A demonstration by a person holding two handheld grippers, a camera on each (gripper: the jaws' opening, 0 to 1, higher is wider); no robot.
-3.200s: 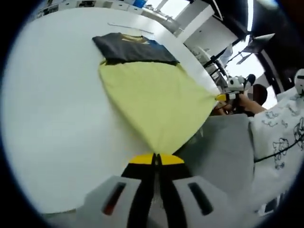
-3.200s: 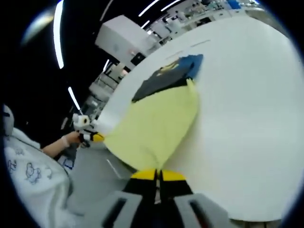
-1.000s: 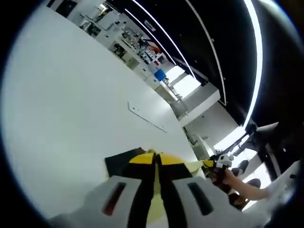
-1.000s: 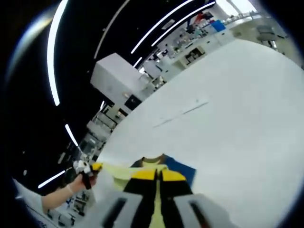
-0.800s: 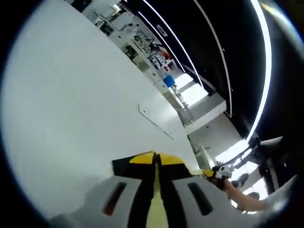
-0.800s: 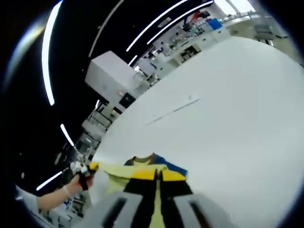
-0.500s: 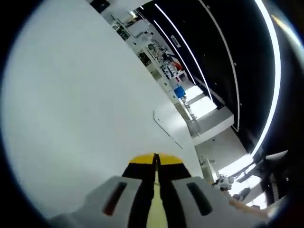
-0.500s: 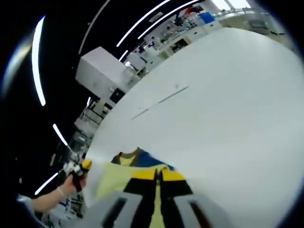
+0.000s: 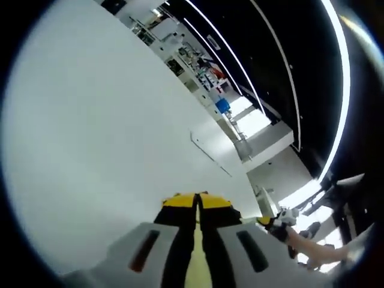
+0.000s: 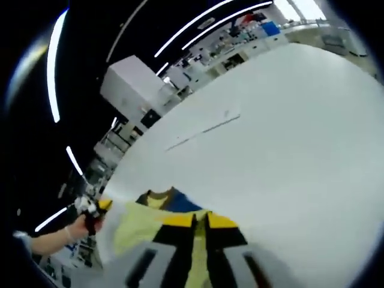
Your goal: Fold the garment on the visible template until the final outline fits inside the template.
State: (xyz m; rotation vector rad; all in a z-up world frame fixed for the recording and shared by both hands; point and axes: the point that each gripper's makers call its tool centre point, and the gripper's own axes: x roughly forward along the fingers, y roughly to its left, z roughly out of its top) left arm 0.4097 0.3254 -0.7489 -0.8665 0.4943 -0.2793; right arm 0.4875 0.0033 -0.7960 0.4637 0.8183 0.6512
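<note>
The garment is pale yellow with a dark and blue upper part, and it lies on the white table. My right gripper is shut on its yellow edge, low over the cloth. In the left gripper view, my left gripper is shut on a strip of the yellow cloth, which shows between the jaws. Each gripper also appears in the other's view, held by a hand: the left gripper and the right gripper. Thin template lines mark the table beyond the garment.
The white table stretches wide ahead of both grippers. Beyond its far edge are a large white box, shelves and benches, and bright ceiling light strips. A person's hand and forearm hold the right gripper.
Both grippers have carried the yellow hem from the near table edge forward over the garment's dark upper part. In the last half second both views tilted a little; the grips held.
</note>
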